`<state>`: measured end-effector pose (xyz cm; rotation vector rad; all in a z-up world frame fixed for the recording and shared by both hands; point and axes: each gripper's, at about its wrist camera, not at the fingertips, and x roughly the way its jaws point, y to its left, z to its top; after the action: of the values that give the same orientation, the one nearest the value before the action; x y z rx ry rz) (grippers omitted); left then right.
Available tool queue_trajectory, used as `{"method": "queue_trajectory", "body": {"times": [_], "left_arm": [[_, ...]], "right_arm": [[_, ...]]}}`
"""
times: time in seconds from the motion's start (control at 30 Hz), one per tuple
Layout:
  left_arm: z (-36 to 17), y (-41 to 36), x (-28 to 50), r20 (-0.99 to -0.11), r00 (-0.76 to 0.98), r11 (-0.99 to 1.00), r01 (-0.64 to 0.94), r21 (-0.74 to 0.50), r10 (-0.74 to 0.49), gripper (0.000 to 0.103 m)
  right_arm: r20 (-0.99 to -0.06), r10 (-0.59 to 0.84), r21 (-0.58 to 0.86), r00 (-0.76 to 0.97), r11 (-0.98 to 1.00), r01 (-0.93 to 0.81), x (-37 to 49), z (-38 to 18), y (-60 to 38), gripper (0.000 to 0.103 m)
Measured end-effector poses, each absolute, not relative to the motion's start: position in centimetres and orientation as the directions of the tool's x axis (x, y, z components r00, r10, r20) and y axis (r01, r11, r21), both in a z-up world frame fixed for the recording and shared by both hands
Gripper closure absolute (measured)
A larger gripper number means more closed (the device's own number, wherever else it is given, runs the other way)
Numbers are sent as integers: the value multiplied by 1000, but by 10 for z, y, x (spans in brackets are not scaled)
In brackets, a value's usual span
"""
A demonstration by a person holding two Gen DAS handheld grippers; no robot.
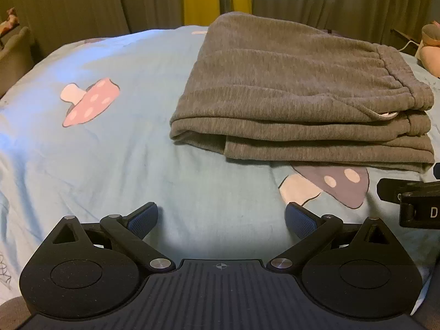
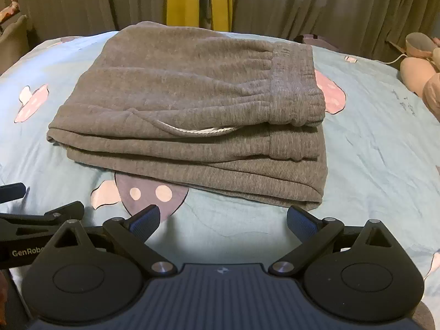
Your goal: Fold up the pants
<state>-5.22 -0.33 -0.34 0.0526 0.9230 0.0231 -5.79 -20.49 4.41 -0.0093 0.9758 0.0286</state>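
Although the grey pants point(image 2: 189, 115) already lie folded into a thick, roughly square stack on the pale blue bedsheet point(image 1: 115, 151), neither claw is on them. The left gripper point(image 1: 221, 217) hovers near the bed's close edge with its blue pads spread wide and nothing between them; the stack sits ahead of it and off to the right. The right gripper point(image 2: 223, 220) is likewise released and empty, its right pad just short of the stack's near right corner.

Judged from this layout, the folding looks finished or nearly so. The layers are not flush: the lower ones jut out toward the near side, the waistband point(image 2: 291, 88) bunches at the right, and a white drawstring point(image 2: 192, 131) loops out of the near edge. If either claw goes in for a tidy-up, a pad could snag that cord or catch only the top layer, dragging it across and spilling the stack open. The soft, rumpled sheet, printed with a purple mushroom point(image 2: 154, 192) partly under the stack, could also ride along with a low pinch and skew the pile.
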Motion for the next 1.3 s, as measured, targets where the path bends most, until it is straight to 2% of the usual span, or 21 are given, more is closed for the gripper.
{"method": "queue_trajectory", "body": {"times": [1.3], "left_arm": [[-4, -2, -53, -800, 600, 999, 8, 47, 33, 1]], "right_arm": [[-839, 13, 15, 544, 1000, 0, -55, 43, -207, 4]]}}
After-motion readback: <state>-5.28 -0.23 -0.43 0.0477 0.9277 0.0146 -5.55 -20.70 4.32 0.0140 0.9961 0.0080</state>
